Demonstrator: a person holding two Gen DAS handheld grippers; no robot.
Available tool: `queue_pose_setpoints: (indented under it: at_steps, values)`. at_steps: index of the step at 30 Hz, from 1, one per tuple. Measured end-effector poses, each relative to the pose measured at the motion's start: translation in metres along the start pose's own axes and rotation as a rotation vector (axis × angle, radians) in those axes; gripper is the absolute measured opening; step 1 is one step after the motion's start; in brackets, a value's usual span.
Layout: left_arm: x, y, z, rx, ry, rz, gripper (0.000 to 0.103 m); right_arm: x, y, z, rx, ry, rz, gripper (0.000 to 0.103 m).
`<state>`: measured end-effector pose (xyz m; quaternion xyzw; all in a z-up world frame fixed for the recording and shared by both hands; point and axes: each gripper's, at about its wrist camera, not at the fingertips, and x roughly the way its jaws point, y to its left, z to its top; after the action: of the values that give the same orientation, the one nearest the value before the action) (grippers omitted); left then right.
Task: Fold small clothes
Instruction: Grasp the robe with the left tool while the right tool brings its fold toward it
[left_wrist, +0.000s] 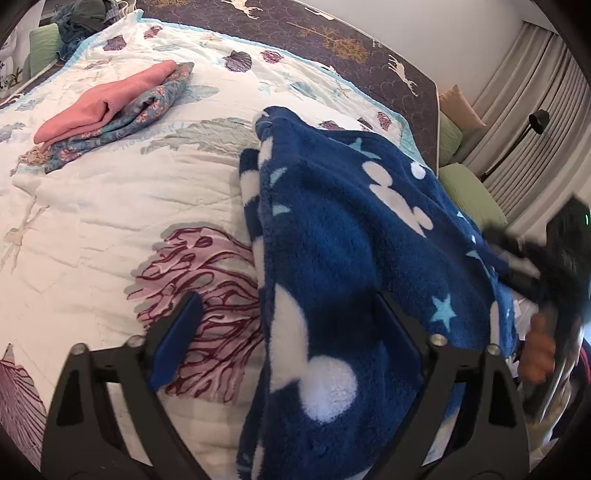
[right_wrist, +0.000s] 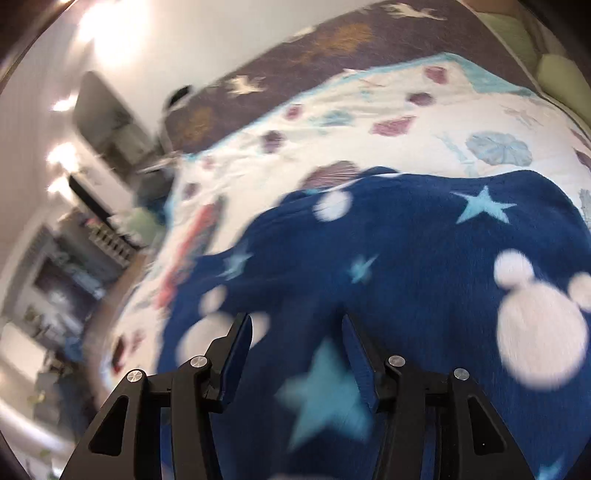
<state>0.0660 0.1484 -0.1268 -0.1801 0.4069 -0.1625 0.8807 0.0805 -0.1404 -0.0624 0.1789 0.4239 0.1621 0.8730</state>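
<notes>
Quilted bed (left_wrist: 92, 229), blue fleece (left_wrist: 332, 240) between left claw (left_wrist: 291, 325)

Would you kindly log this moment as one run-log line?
garment: blue fleece bunched on quilt | left claw: open, fleece between pads | right claw: over fleece, grip unclear | folded pile: aside

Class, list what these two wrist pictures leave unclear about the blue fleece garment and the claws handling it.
- Blue fleece garment: what kind of garment it is; bunched up, bottom edge cuts it off in both views.
- Right claw: whether its pads press the fleece; right wrist view is motion-blurred.
- Folded pink item: its type is unclear; small and far in the left wrist view.
- Left claw: its right finger is partly hidden by fleece.
</notes>
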Motion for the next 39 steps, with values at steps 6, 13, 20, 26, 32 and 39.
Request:
queue_pose_setpoints:
  at_steps: [6, 13, 20, 26, 32, 39]
  values:
    - [-0.002, -0.018, 0.007, 0.016, -0.007, -0.048, 0.033, 0.017, -0.006, -0.039, -0.084, 0.026, -0.075, 0.054]
    - [-0.045, -0.054, 0.027, 0.078, -0.092, -0.086, 0.024, -0.040, -0.011, -0.049, -0.026, -0.032, 0.048, 0.055]
    - [-0.059, -0.133, 0.036, 0.279, -0.154, -0.120, 0.023, -0.047, -0.072, -0.077, 0.164, 0.015, 0.135, 0.066]
    - [-0.032, -0.214, 0.014, 0.472, -0.084, -0.170, 0.022, -0.086, -0.091, -0.074, 0.165, -0.084, 0.142, 0.067]
    - [-0.001, -0.245, -0.016, 0.580, -0.019, -0.131, 0.022, -0.123, -0.101, -0.042, 0.143, -0.192, 0.085, 0.084]
    - [0.000, -0.244, -0.008, 0.546, -0.012, -0.126, 0.022, -0.073, -0.074, 0.016, 0.048, -0.022, 0.173, 0.085]
